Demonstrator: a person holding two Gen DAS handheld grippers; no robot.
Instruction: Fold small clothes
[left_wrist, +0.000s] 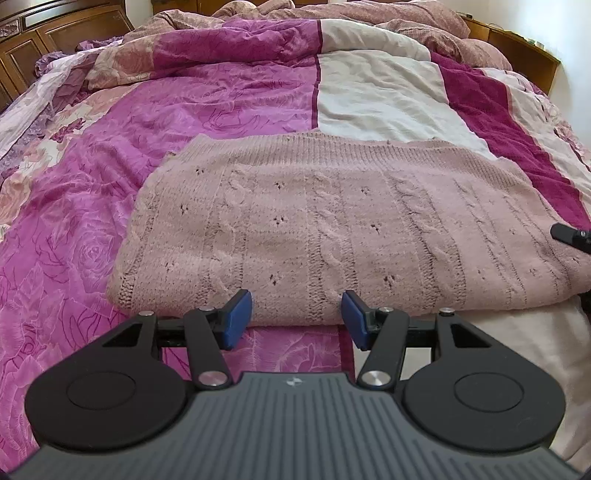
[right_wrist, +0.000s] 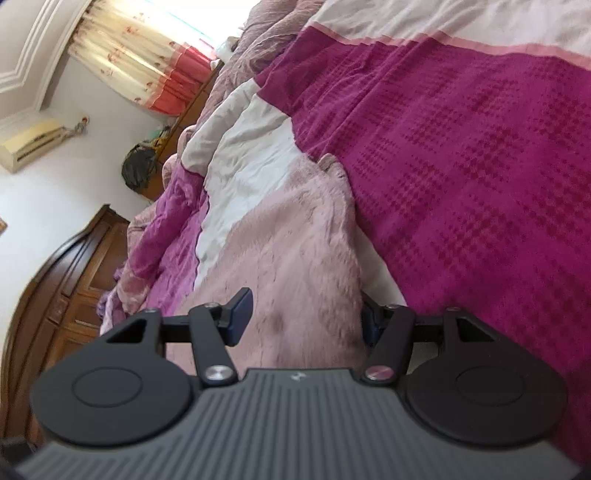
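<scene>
Sweater (left_wrist: 332, 229) near edge between left tool (left_wrist: 297, 319) pads.

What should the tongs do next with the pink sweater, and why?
Probably close both tongs on the sweater's near edge. The pink sweater lies flat on the bedspread, folded partway. The left tongs stand open right at its near edge, and the right tongs are open with the sweater's side edge between their pads, so a pinch likely comes before lifting it over.

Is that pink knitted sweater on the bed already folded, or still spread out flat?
Folded, at least once. The pink sweater lies as a thick rectangle with a doubled, rounded near edge, and no sleeves or neckline show. How many folds, I cannot tell.
</scene>
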